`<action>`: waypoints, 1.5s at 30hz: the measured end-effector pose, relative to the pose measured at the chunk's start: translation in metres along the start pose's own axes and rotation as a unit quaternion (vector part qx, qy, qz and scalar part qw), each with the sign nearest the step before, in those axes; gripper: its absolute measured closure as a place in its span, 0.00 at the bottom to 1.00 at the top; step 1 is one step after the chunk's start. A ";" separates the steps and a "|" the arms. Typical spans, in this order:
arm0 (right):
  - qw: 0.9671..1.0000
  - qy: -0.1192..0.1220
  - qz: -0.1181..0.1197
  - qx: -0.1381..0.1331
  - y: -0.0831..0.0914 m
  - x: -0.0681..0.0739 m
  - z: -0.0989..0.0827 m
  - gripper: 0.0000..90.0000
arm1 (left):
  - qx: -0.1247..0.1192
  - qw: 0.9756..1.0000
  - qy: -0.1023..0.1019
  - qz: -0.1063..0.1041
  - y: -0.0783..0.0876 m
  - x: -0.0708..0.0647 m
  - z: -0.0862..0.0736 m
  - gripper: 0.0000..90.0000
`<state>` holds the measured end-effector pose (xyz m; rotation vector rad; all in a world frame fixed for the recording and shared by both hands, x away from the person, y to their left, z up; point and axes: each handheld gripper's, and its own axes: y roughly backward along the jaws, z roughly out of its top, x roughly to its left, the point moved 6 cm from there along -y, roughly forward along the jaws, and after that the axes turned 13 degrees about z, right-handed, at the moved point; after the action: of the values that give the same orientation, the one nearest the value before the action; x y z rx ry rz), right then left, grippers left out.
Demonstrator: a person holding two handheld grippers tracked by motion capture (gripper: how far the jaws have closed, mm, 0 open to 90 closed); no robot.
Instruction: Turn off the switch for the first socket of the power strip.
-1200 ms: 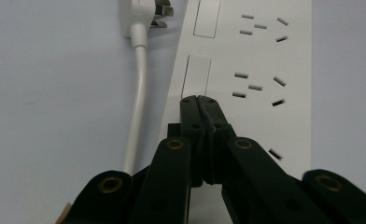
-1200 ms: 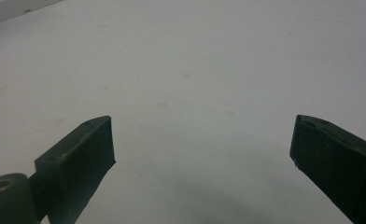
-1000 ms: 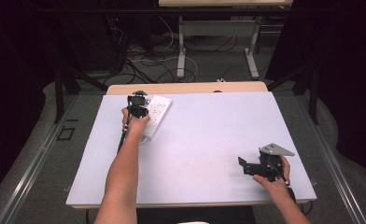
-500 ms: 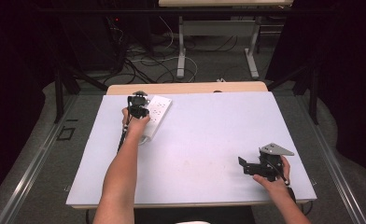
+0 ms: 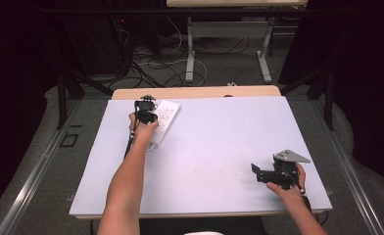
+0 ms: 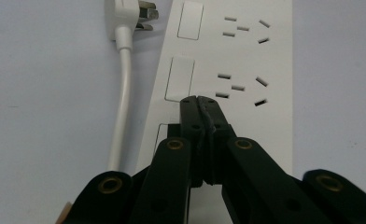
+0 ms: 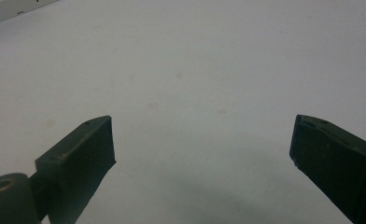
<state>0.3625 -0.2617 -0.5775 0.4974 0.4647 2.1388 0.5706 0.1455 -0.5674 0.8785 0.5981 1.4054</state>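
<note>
Nothing has moved since earlier. Left gripper (image 6: 197, 100) stays pinched closed, tips on the power strip (image 6: 246, 60) switch; right gripper (image 7: 202, 135) rests wide apart, low on the table (image 5: 219, 142).

The tabletop (image 5: 214, 147) lies bare across its whole middle and near edge, open ground between the two hands. The only things in the way sit at the far left: a white power strip (image 5: 163, 122) with its plug (image 6: 125, 16) and cord (image 6: 120, 102) just beside it.
</note>
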 end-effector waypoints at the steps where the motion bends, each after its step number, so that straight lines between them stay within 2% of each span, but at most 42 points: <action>1: 1.000 0.000 -0.002 -0.003 -0.001 -0.001 0.000 0.07 | 0.001 1.000 0.000 -0.001 0.000 0.000 0.000 1.00; 5: 1.000 -0.002 0.002 -0.002 0.000 -0.001 0.000 0.07 | 0.001 1.000 -0.003 0.000 0.000 0.000 -0.001 1.00; 6: 1.000 -0.002 0.001 -0.002 0.001 -0.001 0.000 0.07 | 0.003 1.000 -0.009 0.000 0.001 0.001 -0.001 1.00; 9: 1.000 -0.002 0.000 -0.002 0.002 -0.002 -0.001 0.07 | -0.007 1.000 -0.003 -0.002 0.003 0.000 0.000 1.00; 11: 1.000 -0.002 -0.004 -0.006 0.003 -0.003 -0.001 0.07 | -0.002 1.000 -0.006 -0.008 0.007 0.000 0.000 1.00; 12: 1.000 -0.004 -0.002 -0.004 0.004 -0.003 -0.001 0.07 | -0.007 1.000 -0.008 -0.005 0.007 -0.001 0.000 1.00; 19: 1.000 -0.006 -0.004 -0.006 0.006 -0.002 -0.001 0.07 | -0.004 0.999 -0.020 -0.027 0.016 -0.009 -0.006 1.00; 22: 1.000 -0.005 -0.006 -0.008 0.004 -0.002 -0.001 0.07 | -0.006 0.999 -0.011 -0.032 0.019 -0.010 -0.007 1.00; 24: 1.000 -0.003 -0.006 -0.008 0.004 -0.001 -0.001 0.07 | -0.005 0.999 -0.020 -0.032 0.021 -0.008 -0.009 1.00; 25: 1.000 -0.003 -0.002 -0.005 0.004 0.000 -0.001 0.07 | -0.004 0.999 -0.010 -0.034 0.023 -0.010 -0.009 1.00; 26: 1.000 -0.003 -0.002 -0.004 0.004 0.000 -0.001 0.07 | -0.005 0.999 -0.020 -0.035 0.023 -0.008 -0.010 0.99; 27: 1.000 -0.003 -0.002 -0.004 0.004 0.000 -0.001 0.07 | -0.005 0.999 -0.014 -0.038 0.024 -0.009 -0.011 0.99; 29: 1.000 -0.001 -0.006 -0.008 0.005 -0.001 0.000 0.07 | -0.004 0.999 -0.022 -0.040 0.026 -0.007 -0.012 0.99; 30: 1.000 -0.003 -0.003 -0.005 0.005 -0.001 -0.001 0.08 | -0.003 0.999 -0.017 -0.041 0.027 -0.007 -0.013 0.99; 36: 1.000 -0.003 -0.005 -0.008 0.006 0.000 -0.001 0.08 | -0.006 0.999 -0.019 -0.046 0.032 -0.003 -0.016 0.95; 37: 1.000 -0.001 -0.005 -0.008 0.007 -0.001 -0.001 0.08 | -0.006 0.999 -0.012 -0.050 0.033 -0.004 -0.017 0.94; 41: 1.000 -0.006 -0.005 -0.006 0.008 -0.002 -0.002 0.08 | -0.011 0.998 -0.009 -0.066 0.038 -0.006 -0.019 0.90; 45: 1.000 -0.010 -0.005 -0.008 0.008 -0.002 -0.002 0.08 | -0.016 0.996 -0.016 -0.082 0.044 -0.010 -0.022 0.87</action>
<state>0.3575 -0.2677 -0.5757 0.5055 0.4376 2.1237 0.5258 0.1370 -0.5458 0.8064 0.6087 1.2476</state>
